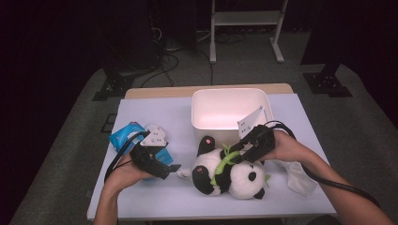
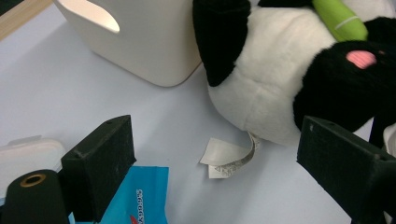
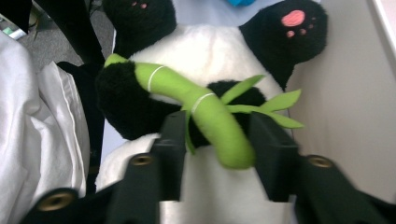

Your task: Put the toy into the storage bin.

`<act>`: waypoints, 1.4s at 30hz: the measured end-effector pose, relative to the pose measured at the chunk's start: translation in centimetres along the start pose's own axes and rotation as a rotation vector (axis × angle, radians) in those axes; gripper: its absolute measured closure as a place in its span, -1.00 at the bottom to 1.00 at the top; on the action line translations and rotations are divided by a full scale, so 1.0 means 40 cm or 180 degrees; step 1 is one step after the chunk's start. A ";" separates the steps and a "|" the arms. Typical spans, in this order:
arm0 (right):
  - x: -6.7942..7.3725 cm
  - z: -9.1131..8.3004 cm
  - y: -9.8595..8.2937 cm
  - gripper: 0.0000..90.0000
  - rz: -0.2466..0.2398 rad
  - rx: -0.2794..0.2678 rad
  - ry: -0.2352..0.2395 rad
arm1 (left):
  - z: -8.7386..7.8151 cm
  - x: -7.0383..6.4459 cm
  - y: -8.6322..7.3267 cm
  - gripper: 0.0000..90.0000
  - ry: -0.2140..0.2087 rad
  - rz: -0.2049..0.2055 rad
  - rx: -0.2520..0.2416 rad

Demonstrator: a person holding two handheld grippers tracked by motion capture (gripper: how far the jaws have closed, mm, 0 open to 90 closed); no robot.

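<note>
- Right gripper [image 3: 217, 154]: my jaws stand partly open, one on each side of the green plush bamboo stalk [image 3: 201, 109] on the panda's belly. Whether the pads already bear on it, I cannot tell.
- Left gripper [image 1: 164, 168]: my jaws are wide open and hold nothing. They hover low, pointed at the panda's rear end.
- Plush panda [image 1: 230, 171]: lies on its back, directly ahead of my right jaws and just beyond my left ones. A white care label [image 2: 229, 158] curls out between my left jaws, lying on the cloth.
- White plastic bin [image 1: 227, 110]: stands touching or just behind the panda's raised feet, beyond both jaws; it looks empty.
- Blue wipes packet [image 1: 126, 136]: under and behind my left jaws.
- White cloth [image 1: 298, 176]: crumpled beside my right hand.
- Step in hand, as I judge it: grip the panda to lift it toward the bin. The stalk alone is a thin hold; I would close deeper to catch the arm beneath, and steady the body with the left.
- Surface: a table with pale lilac cover [image 1: 155, 115] and a wooden edge at the far side.
- Room: dark, grey floor, cables and stand legs behind.
</note>
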State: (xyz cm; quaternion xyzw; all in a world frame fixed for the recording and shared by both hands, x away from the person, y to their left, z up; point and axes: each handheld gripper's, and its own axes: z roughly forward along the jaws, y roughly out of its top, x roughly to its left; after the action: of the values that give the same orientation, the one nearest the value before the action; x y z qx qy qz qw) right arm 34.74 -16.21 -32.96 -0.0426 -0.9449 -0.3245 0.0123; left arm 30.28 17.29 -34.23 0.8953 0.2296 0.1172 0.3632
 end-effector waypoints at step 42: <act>0.068 -0.096 0.050 0.75 -0.0429 -0.0015 -0.0106 | 0.004 0.015 -0.013 -0.78 0.0017 -0.0085 0.0014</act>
State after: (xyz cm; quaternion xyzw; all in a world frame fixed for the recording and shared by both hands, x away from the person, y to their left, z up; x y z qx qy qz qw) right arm 32.17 -16.81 -28.56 0.0156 -0.9449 -0.3260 -0.0254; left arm 30.70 17.81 -34.67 0.8927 0.2427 0.1142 0.3622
